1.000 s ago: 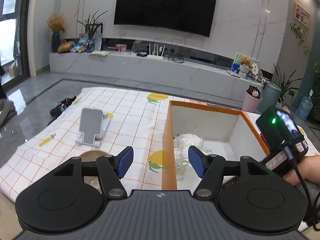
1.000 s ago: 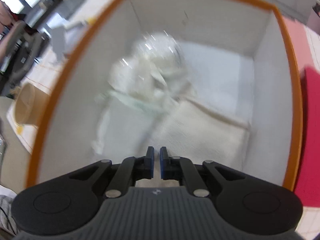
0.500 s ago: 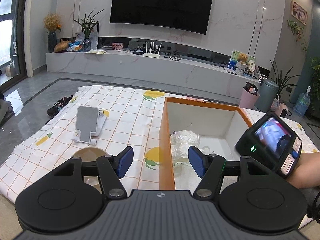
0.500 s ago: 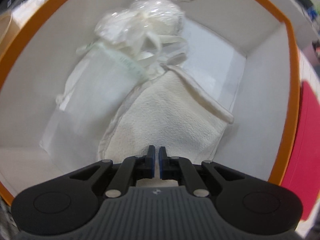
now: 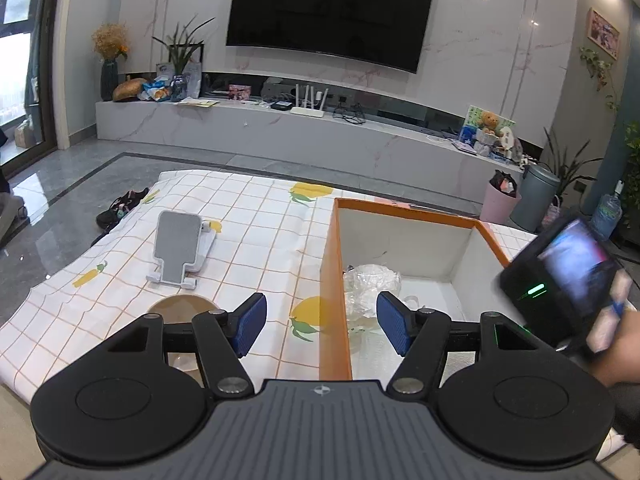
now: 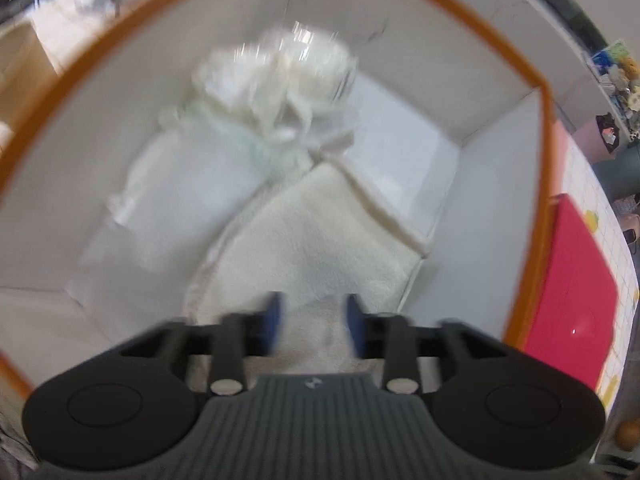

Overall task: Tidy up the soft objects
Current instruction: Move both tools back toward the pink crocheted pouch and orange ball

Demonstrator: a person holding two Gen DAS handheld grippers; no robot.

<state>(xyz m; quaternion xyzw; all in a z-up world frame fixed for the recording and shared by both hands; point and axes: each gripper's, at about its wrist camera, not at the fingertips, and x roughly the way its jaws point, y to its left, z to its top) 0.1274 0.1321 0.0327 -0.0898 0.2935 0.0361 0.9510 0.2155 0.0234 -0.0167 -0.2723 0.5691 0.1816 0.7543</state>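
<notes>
An orange-rimmed white box (image 6: pixel 536 92) holds a folded cream towel (image 6: pixel 320 240), a white drawstring pouch (image 6: pixel 188 184) and a crinkled clear plastic bundle (image 6: pixel 296 64). My right gripper (image 6: pixel 314 322) points down into the box just over the towel's near edge; its jaws are opening, the towel lies between them and the pads do not press on it. My left gripper (image 5: pixel 322 322) stands open with nothing in it, straddling the left wall of the box (image 5: pixel 332 280). The plastic bundle (image 5: pixel 370 280) shows inside.
A grey phone stand (image 5: pixel 178 246) and a tan bowl (image 5: pixel 180 310) lie on the checked cloth (image 5: pixel 260 232) left of the box. A red flat item (image 6: pixel 572 280) lies beside the box's right wall. The right hand's gripper body (image 5: pixel 568 280) sits at the right edge.
My right gripper's jaws have gone from shut to parted over the towel, and the view has shifted and rolled. The left gripper has kept still and open.
</notes>
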